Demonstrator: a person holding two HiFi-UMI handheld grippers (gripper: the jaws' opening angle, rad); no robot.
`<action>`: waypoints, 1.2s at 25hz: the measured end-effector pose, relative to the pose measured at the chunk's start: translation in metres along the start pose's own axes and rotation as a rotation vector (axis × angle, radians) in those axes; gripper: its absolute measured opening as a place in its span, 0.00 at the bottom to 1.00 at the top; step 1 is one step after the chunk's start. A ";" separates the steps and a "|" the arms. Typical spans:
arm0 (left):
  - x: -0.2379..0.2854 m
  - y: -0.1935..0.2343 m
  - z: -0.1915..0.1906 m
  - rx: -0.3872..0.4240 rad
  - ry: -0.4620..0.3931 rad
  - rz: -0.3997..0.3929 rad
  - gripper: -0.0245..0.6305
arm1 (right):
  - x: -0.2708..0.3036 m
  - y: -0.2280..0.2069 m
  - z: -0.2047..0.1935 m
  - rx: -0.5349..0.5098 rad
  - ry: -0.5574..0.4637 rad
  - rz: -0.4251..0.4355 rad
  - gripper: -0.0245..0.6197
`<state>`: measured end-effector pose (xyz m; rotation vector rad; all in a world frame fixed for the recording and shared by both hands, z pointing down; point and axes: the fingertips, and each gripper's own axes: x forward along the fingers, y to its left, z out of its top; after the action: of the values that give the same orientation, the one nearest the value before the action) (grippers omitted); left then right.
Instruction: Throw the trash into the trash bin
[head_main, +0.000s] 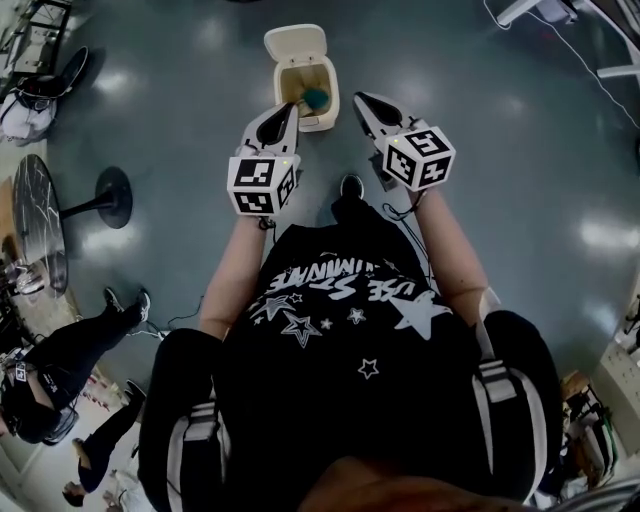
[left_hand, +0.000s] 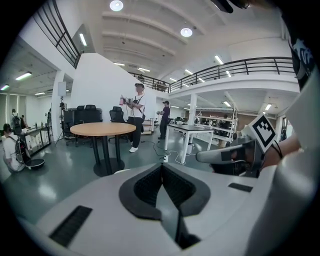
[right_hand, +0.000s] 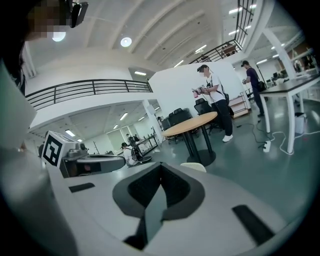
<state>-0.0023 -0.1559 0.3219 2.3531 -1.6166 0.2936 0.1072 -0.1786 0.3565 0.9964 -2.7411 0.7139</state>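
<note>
— Two grippers are out ahead of us; how do their jaws stand?
— Both pairs are pressed together with nothing between them. On our left gripper (head_main: 289, 106) the dark pads meet in one line, and on our right gripper (head_main: 361, 100) they do the same.
— Where is the trash?
— We see a teal and brown piece of trash (head_main: 314, 97) lying inside the trash bin (head_main: 322, 120), whose lid (head_main: 296, 42) is tipped open on the far side.
— How are we placed to it?
— In the head view our left tip shows over the bin's near-left rim, and our right tip is just beside its right wall. The bin stands on the grey floor (head_main: 480, 150) beyond our shoe (head_main: 351, 185).
</note>
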 end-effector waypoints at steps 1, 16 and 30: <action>-0.008 0.004 -0.002 -0.007 -0.004 0.002 0.06 | 0.002 0.008 -0.005 -0.003 0.008 0.002 0.05; -0.142 0.022 -0.049 -0.048 -0.041 0.006 0.06 | -0.021 0.137 -0.066 -0.061 0.024 -0.037 0.05; -0.225 -0.005 -0.079 -0.047 -0.077 -0.015 0.06 | -0.076 0.193 -0.111 -0.085 0.007 -0.077 0.05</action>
<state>-0.0789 0.0693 0.3245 2.3674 -1.6205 0.1614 0.0396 0.0465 0.3577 1.0723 -2.6857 0.5826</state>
